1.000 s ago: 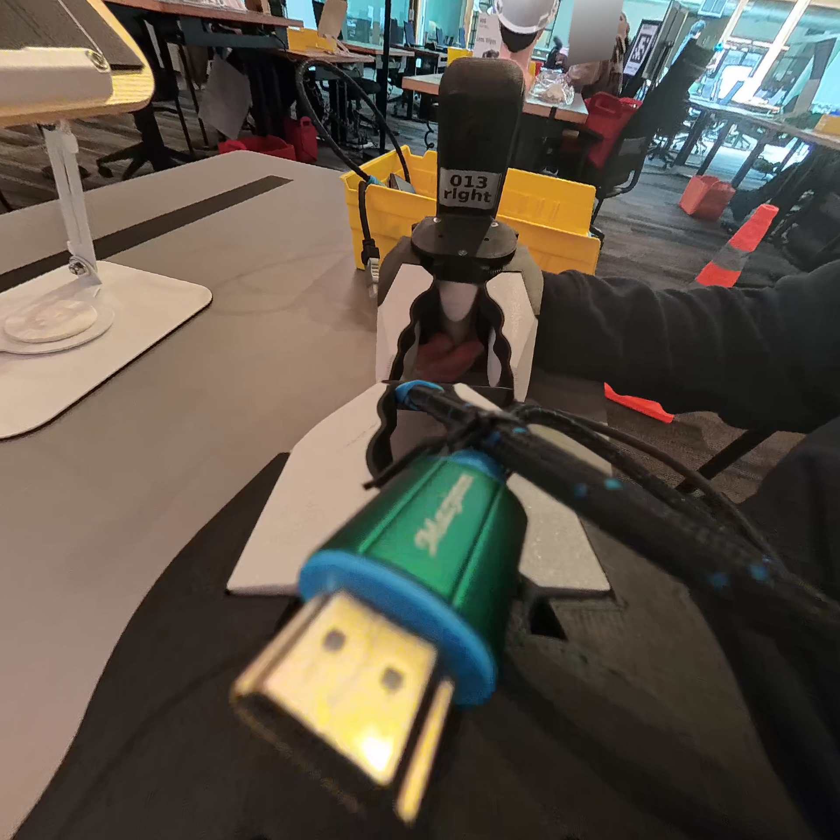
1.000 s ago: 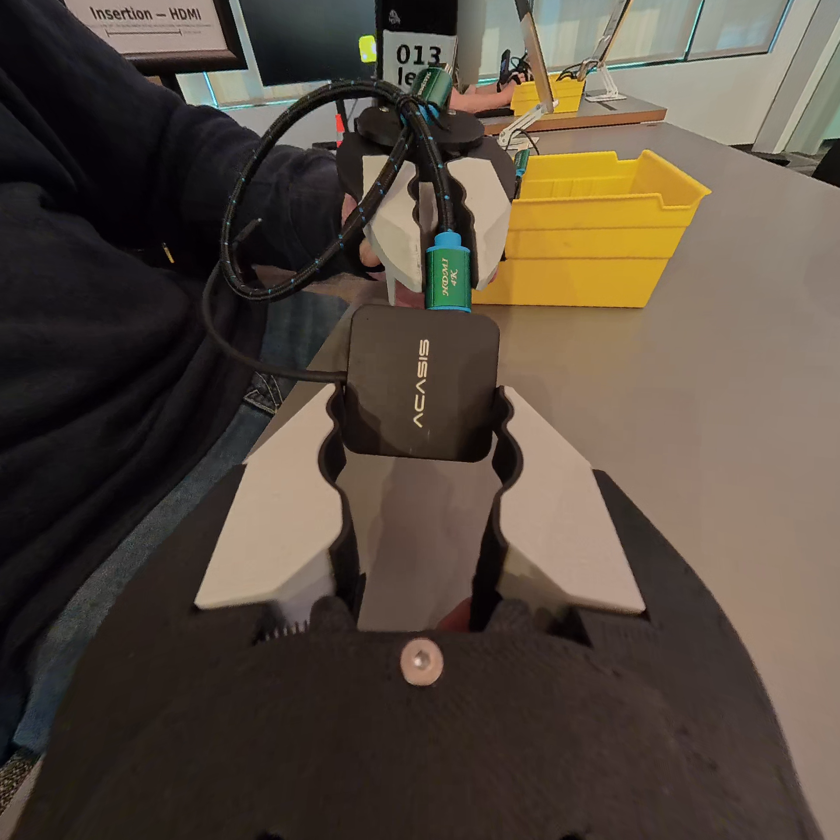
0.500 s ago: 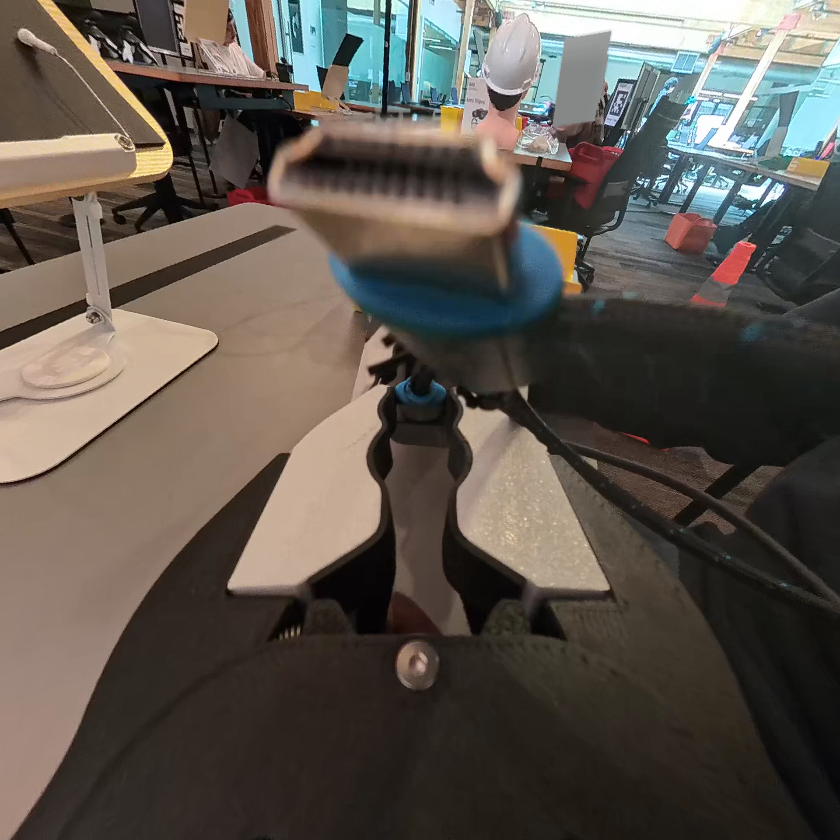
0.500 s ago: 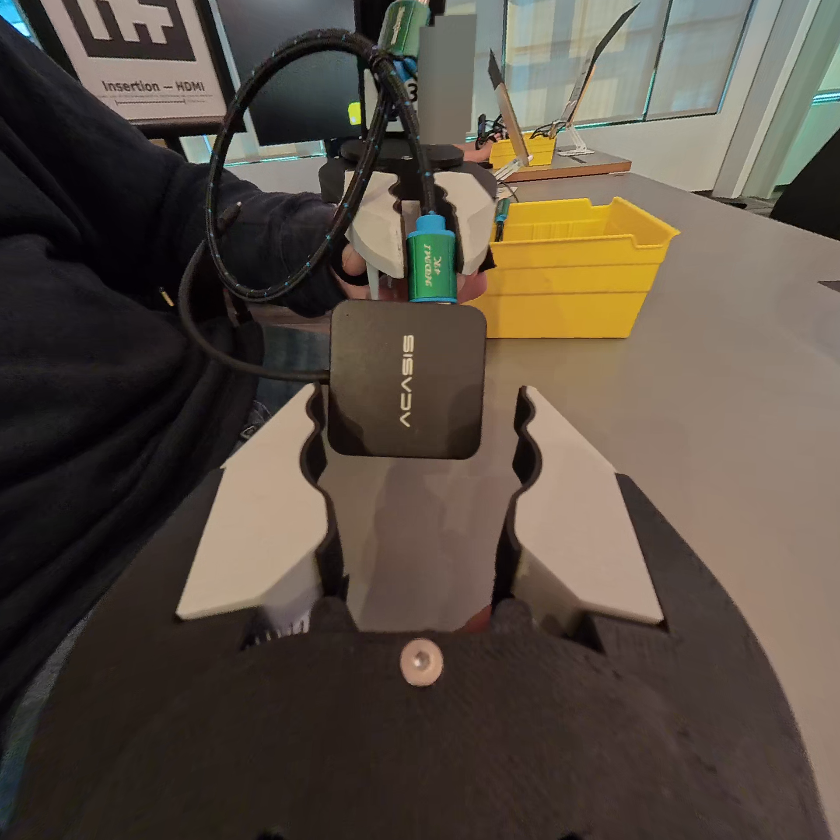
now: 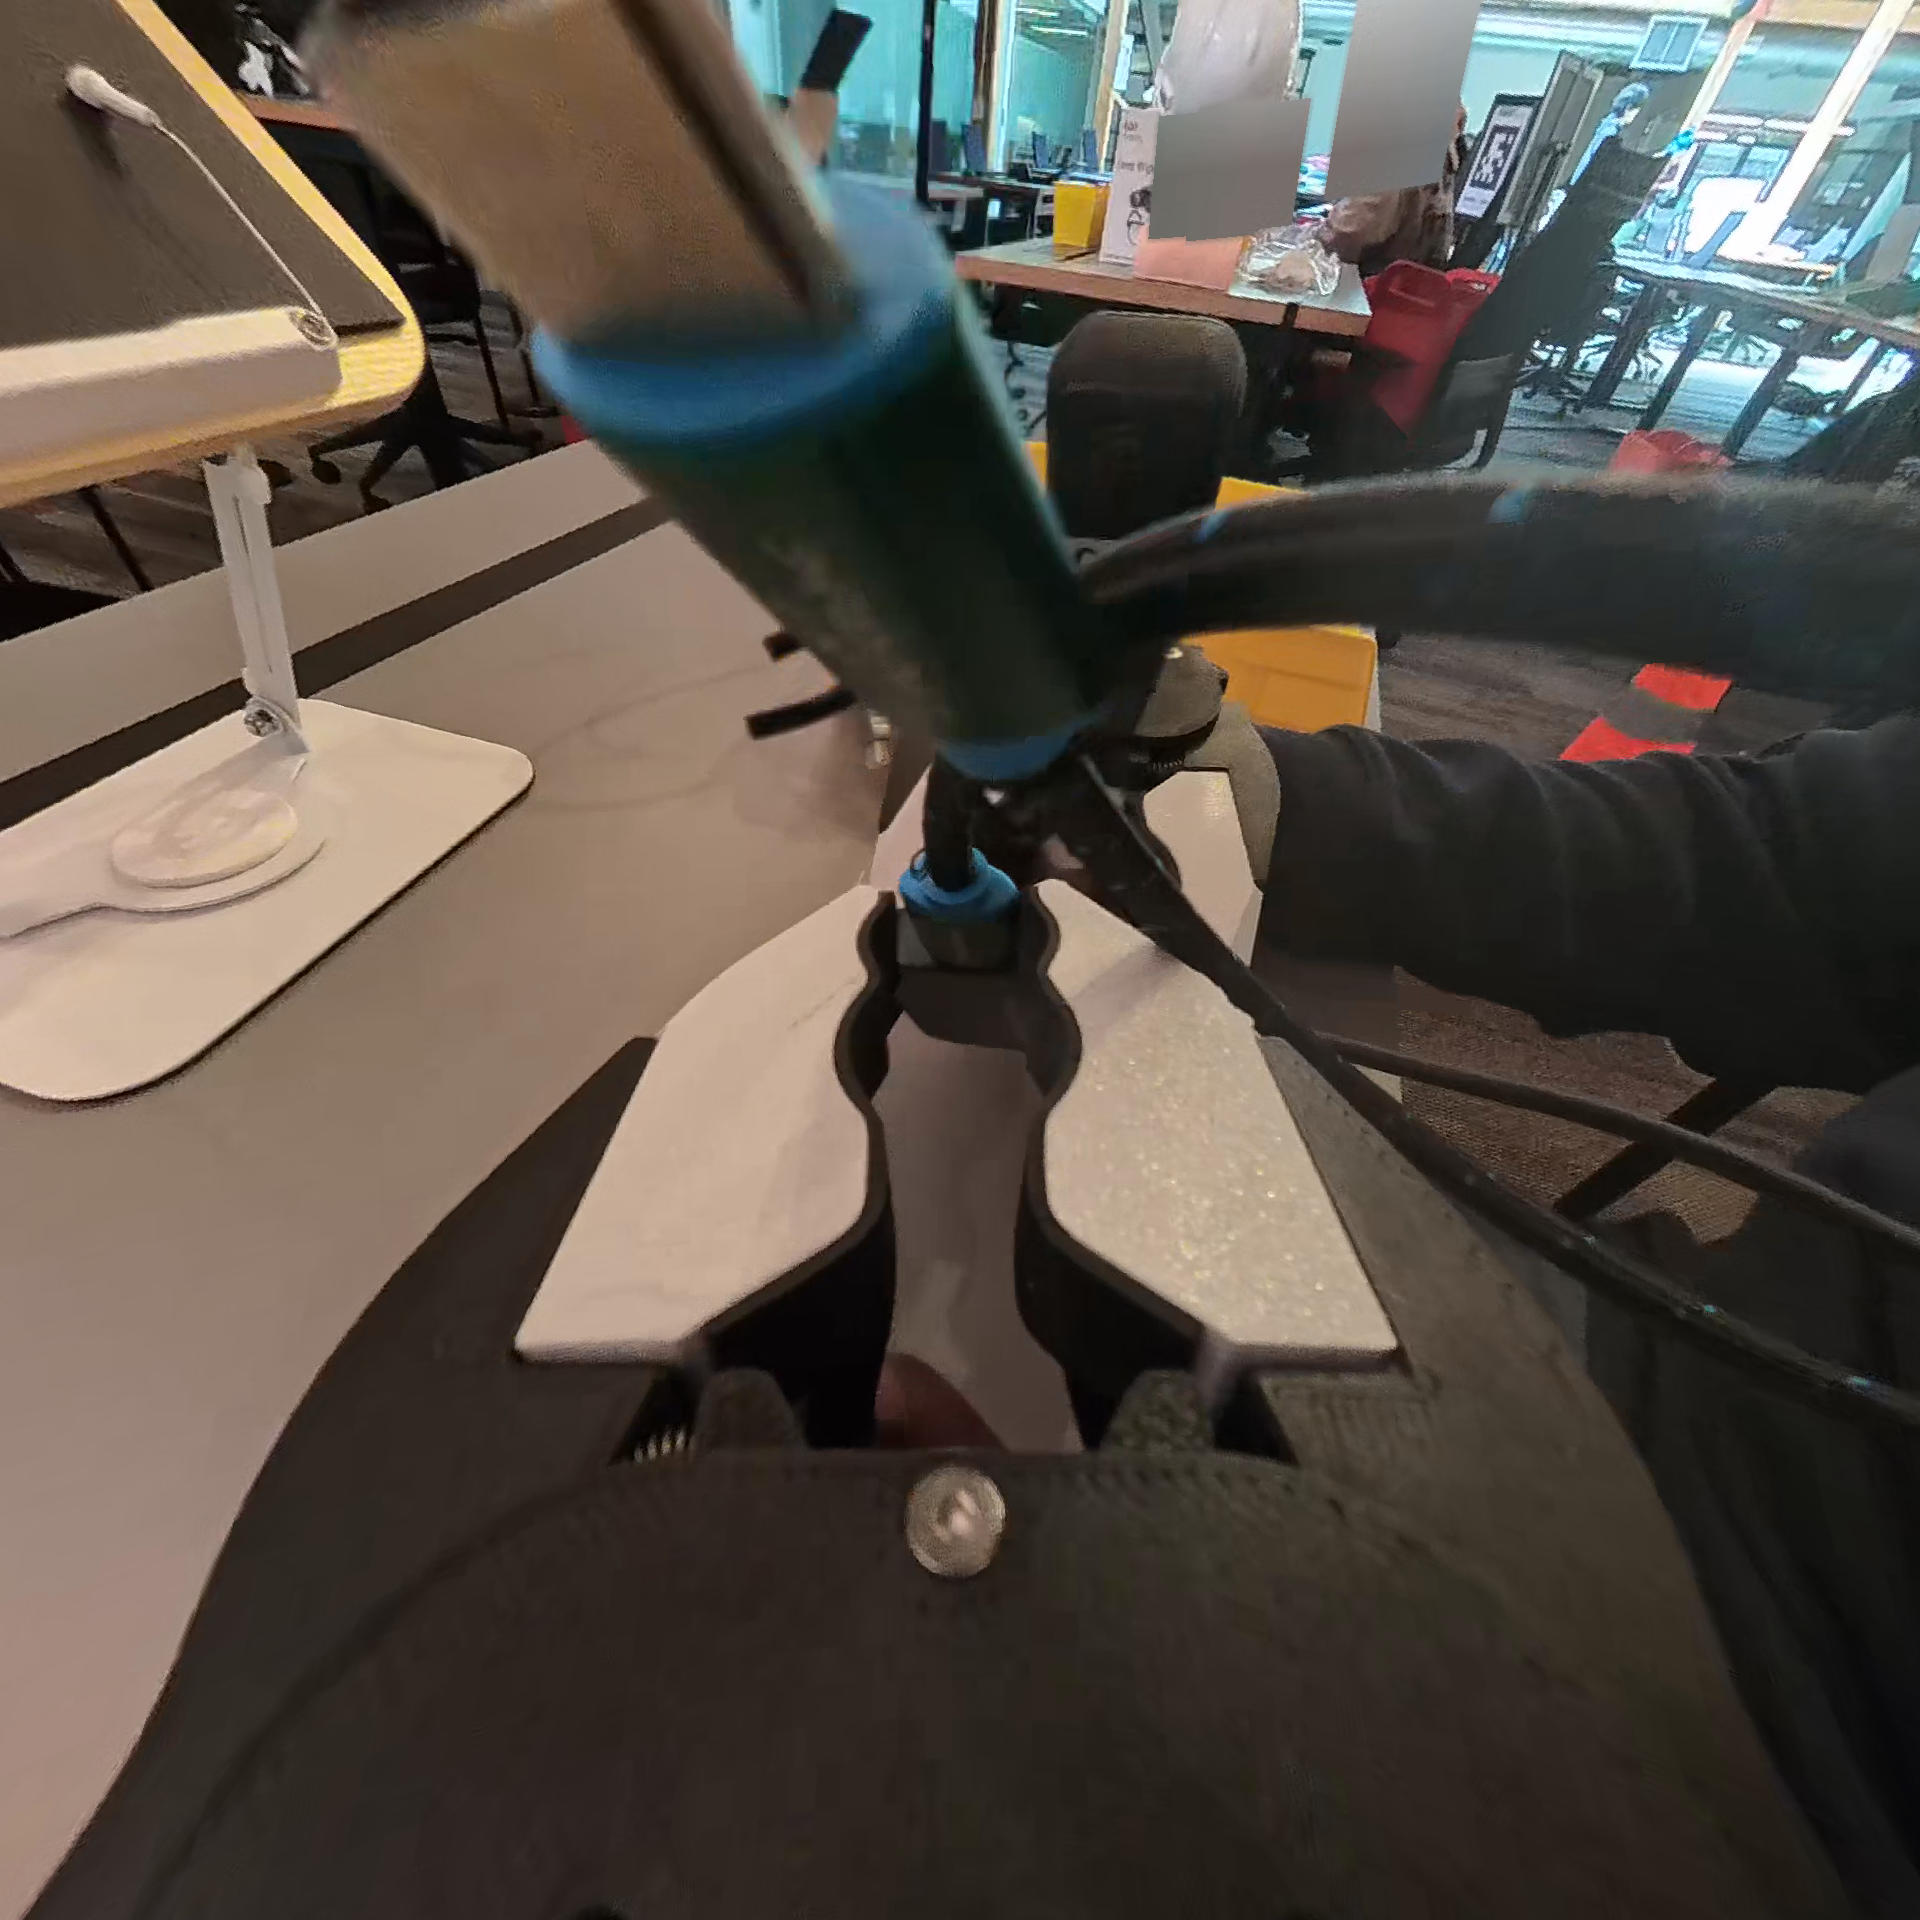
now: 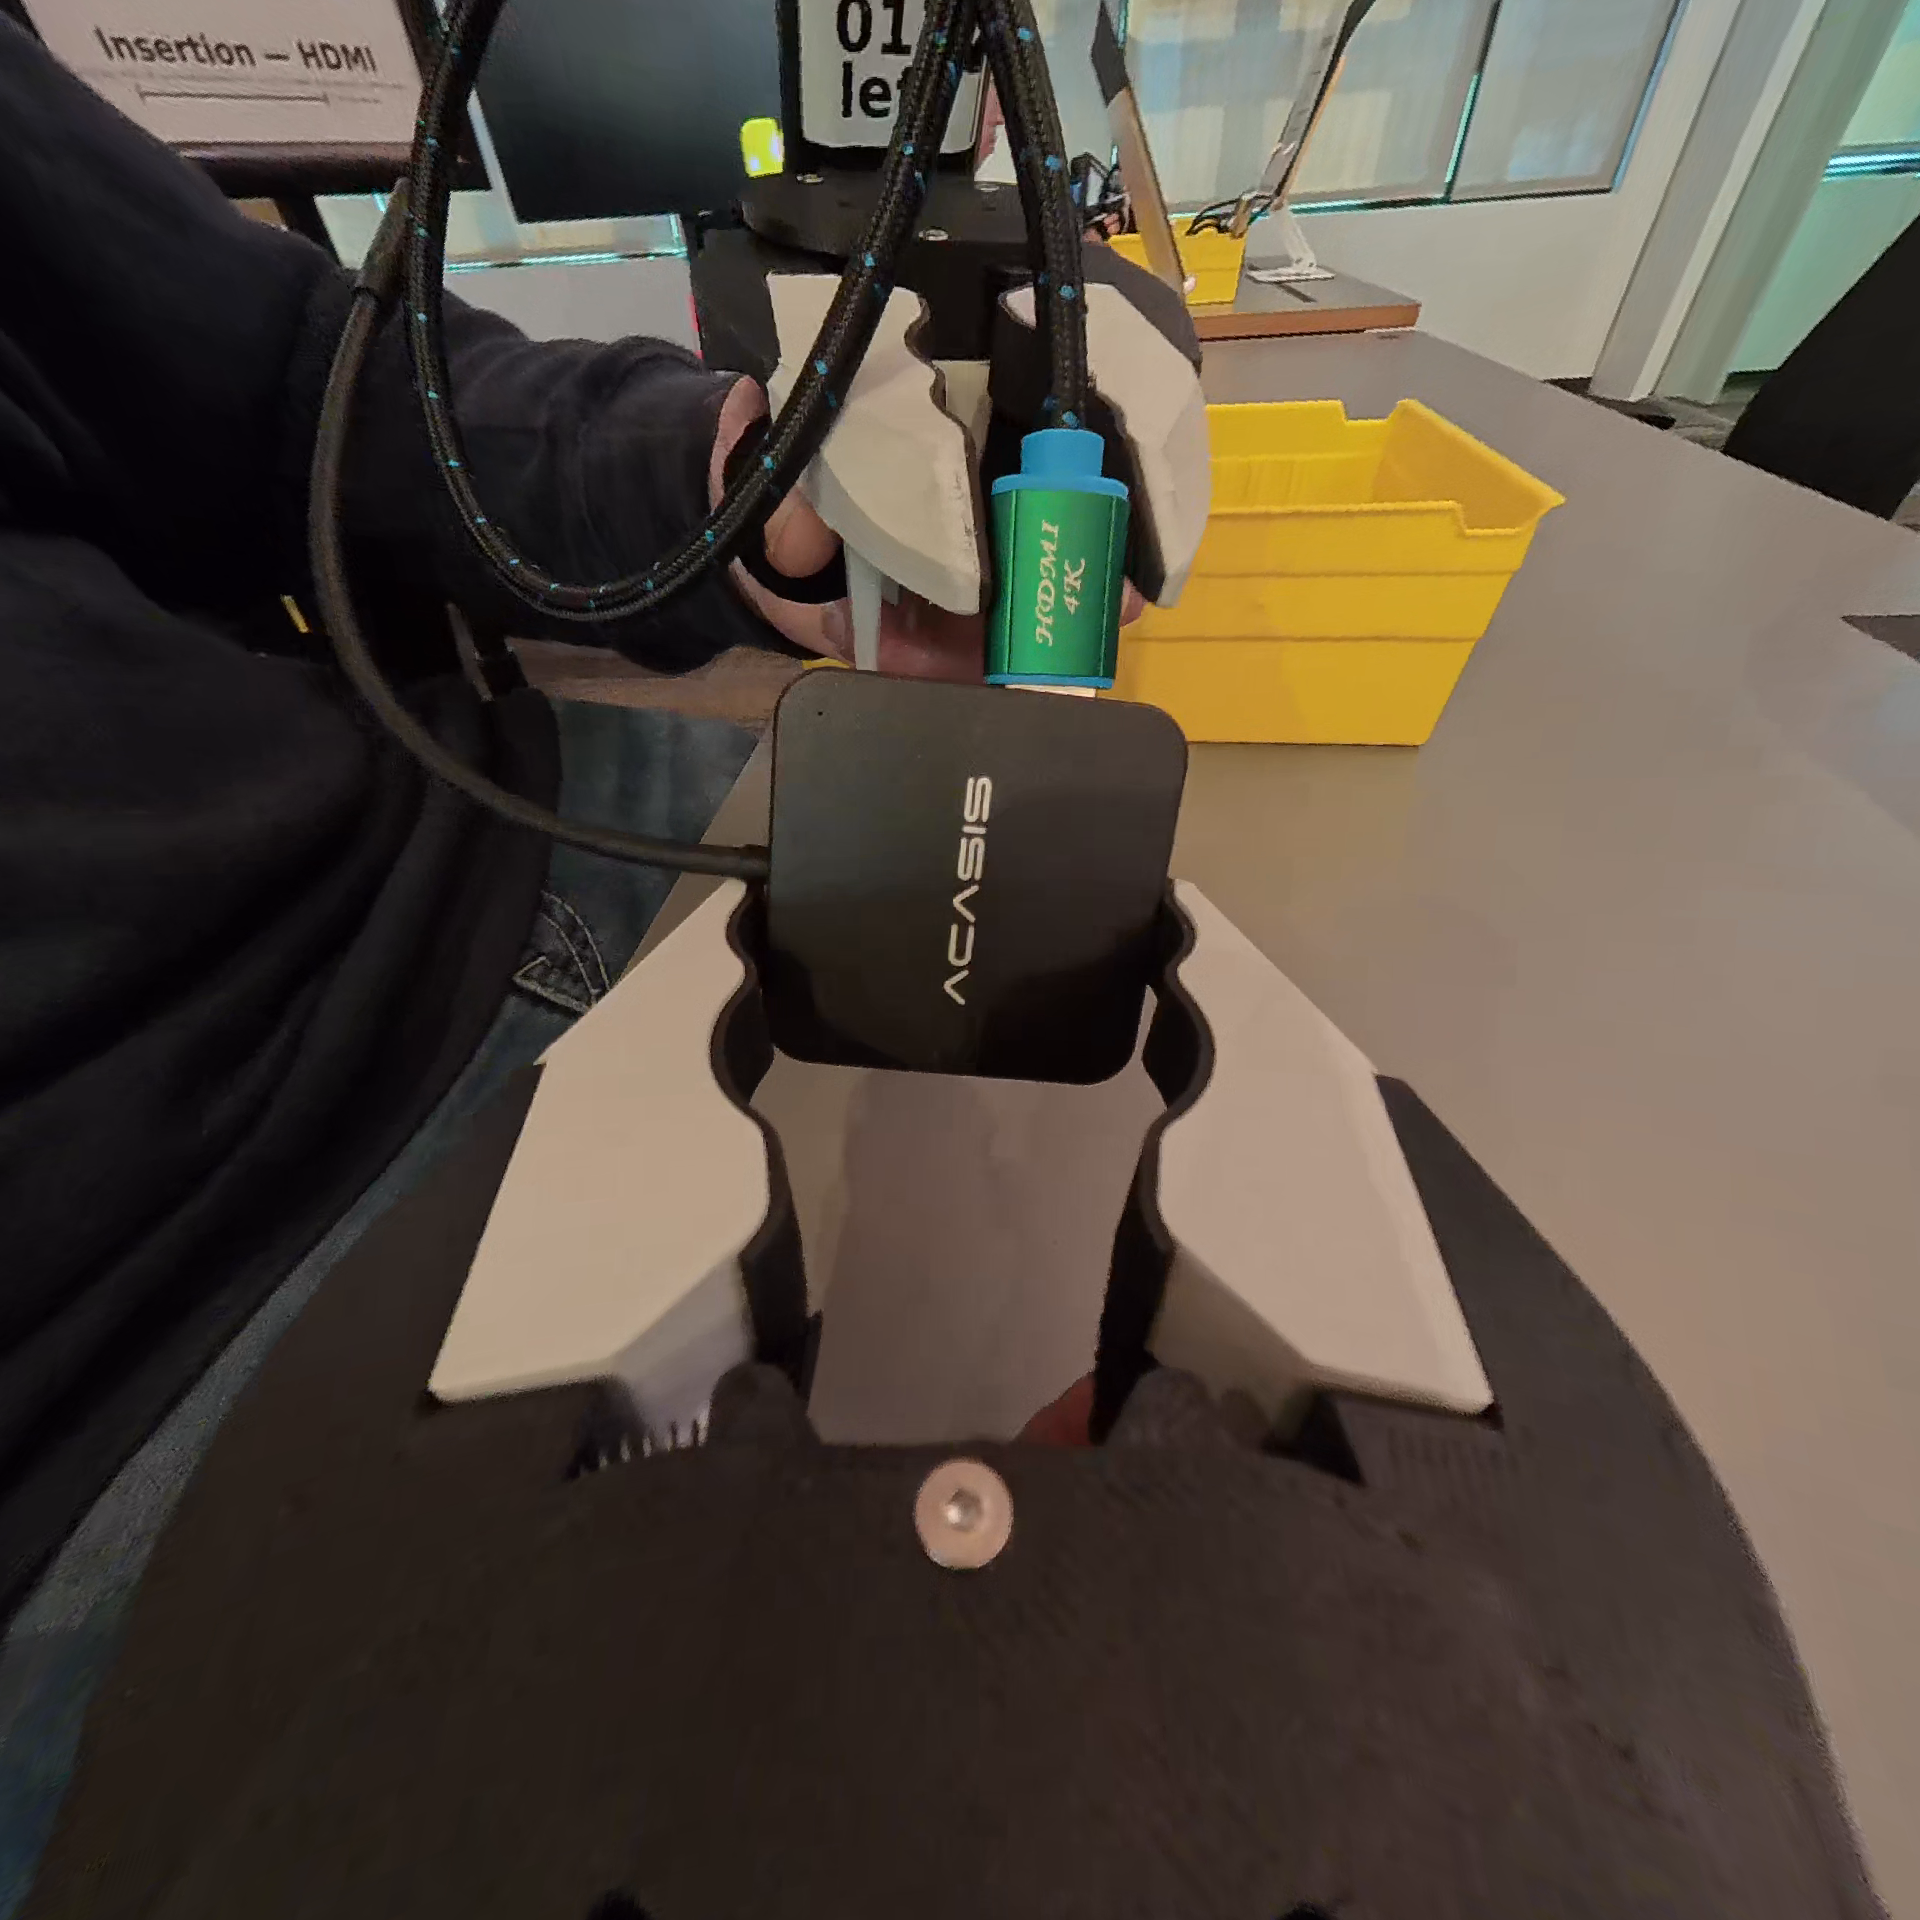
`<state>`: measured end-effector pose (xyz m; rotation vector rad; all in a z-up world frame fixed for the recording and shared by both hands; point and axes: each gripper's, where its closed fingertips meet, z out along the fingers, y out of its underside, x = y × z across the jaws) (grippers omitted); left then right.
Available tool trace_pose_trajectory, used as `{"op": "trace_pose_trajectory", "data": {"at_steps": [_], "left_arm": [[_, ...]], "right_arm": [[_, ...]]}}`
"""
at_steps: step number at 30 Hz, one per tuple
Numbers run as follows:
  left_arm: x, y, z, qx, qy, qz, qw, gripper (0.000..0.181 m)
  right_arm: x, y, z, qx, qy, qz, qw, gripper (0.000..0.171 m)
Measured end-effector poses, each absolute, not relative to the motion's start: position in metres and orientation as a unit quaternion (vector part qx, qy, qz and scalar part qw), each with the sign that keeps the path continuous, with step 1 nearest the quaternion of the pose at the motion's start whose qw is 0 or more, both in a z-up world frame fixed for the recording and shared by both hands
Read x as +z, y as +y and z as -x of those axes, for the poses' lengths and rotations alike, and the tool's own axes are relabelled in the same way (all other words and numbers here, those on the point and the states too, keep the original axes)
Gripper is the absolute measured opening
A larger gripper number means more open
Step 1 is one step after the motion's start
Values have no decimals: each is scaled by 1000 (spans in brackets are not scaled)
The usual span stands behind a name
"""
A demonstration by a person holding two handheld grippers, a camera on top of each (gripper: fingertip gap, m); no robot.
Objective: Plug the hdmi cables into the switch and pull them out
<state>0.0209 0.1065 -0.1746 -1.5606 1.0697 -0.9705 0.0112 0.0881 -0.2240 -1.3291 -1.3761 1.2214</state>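
A: Left wrist view: left gripper (image 5: 956, 961) narrowly pinches the green plug (image 5: 951, 925); spare connector (image 5: 790, 436) swings near the lens

B: Right wrist view: right gripper (image 6: 961, 966) clamps the switch (image 6: 971, 873); plug's metal tip at its far edge. Push straight, no tilt

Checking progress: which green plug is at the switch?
The plug in the left tongs, tip at the switch; the other plug hangs loose by the left camera.
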Motion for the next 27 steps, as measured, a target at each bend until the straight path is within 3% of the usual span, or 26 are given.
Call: {"op": "trace_pose_trajectory", "data": {"at_steps": [7, 15, 21, 27], "left_arm": [[-161, 114, -13, -388, 427, 644, 503, 40], [-168, 121, -5, -378, 417, 661, 496, 40], [-179, 120, -3, -346, 440, 673, 484, 38], [-180, 118, -8, -332, 449, 674, 484, 37]], "right_arm": [[-185, 105, -19, 464, -482, 560, 488, 71], [-102, 121, -68, 336, -428, 611, 575, 71], [-62, 169, -221, 59, -305, 712, 630, 71], [-128, 198, -378, -60, -173, 829, 528, 71]]}}
